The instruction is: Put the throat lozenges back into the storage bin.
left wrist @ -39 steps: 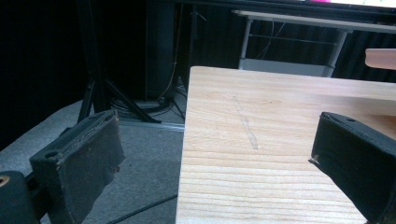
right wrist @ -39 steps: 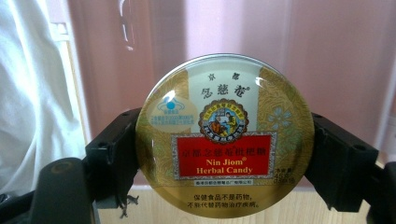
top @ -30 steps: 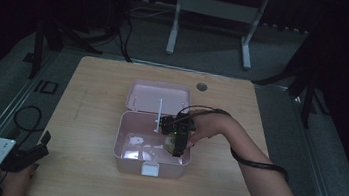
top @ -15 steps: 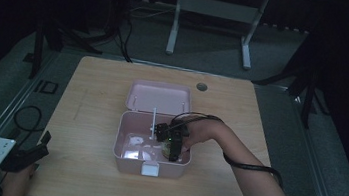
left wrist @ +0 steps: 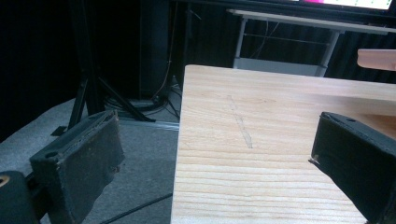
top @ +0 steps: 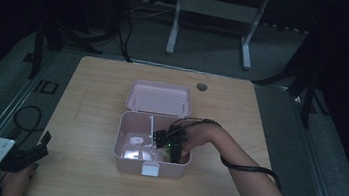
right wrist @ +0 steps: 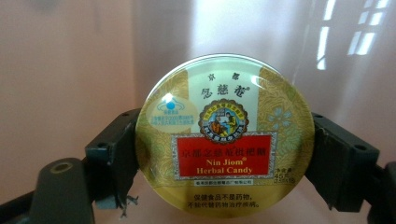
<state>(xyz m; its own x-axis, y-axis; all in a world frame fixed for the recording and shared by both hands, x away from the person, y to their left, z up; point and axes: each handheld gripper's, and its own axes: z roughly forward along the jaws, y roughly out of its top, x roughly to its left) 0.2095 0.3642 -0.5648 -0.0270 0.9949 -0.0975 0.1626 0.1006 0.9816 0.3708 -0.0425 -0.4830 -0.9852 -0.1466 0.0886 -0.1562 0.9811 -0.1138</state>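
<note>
Right gripper (right wrist: 223,154) clamps candy tin (right wrist: 223,135) between both jaws.

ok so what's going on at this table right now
A person is working at a wooden table with tongs in each hand. The right tongs are shut on a round Nin Jiom Herbal Candy tin, held down inside the open pink box in the middle of the table, its lid folded back. The left tongs are open, holding nothing, off near the table's near left corner.
</note>
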